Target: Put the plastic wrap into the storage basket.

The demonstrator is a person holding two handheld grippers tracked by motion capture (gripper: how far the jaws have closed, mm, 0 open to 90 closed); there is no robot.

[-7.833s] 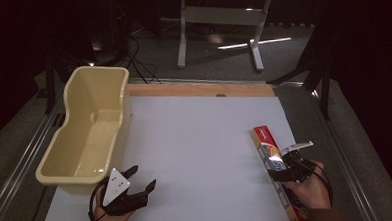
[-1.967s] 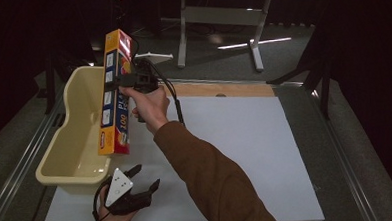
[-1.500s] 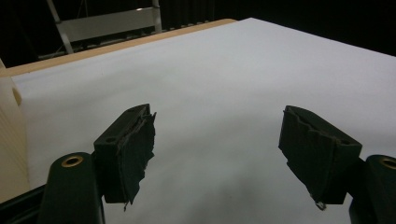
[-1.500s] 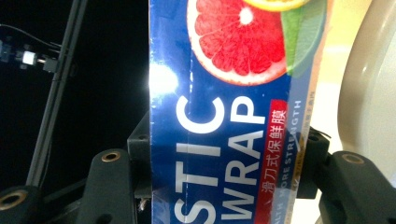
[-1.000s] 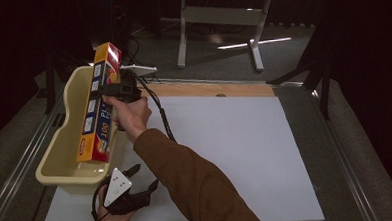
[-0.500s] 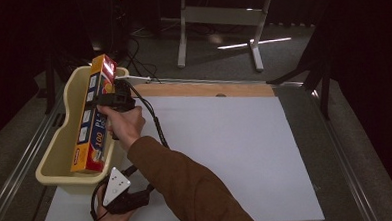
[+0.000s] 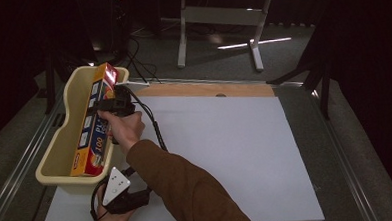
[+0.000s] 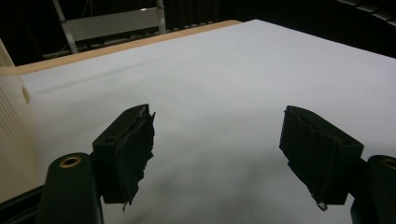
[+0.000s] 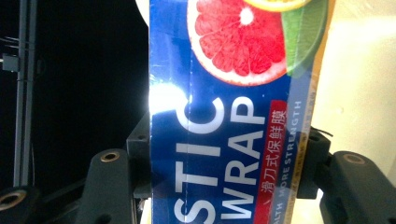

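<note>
Right claw (image 7: 105, 102) of yours grips the plastic wrap box (image 7: 92, 127), tilted inside the yellow tub (image 7: 60, 146); left claw (image 8: 219, 158) rests released on the bench (image 7: 225, 139).

Two hand-held black grippers, one brown sleeve

The right gripper (image 7: 108, 102) is a black block with a black cable (image 7: 152, 125) looping off it; its hand (image 7: 126, 129) comes out of a brown sleeve (image 7: 187, 186). The left gripper (image 8: 219, 154) has chunky black jaws with ragged dark pads (image 8: 137, 149) and brass-ringed screw holes (image 8: 70, 161), and carries a grey three-cornered plate (image 7: 115, 183) dotted with small marks.
</note>
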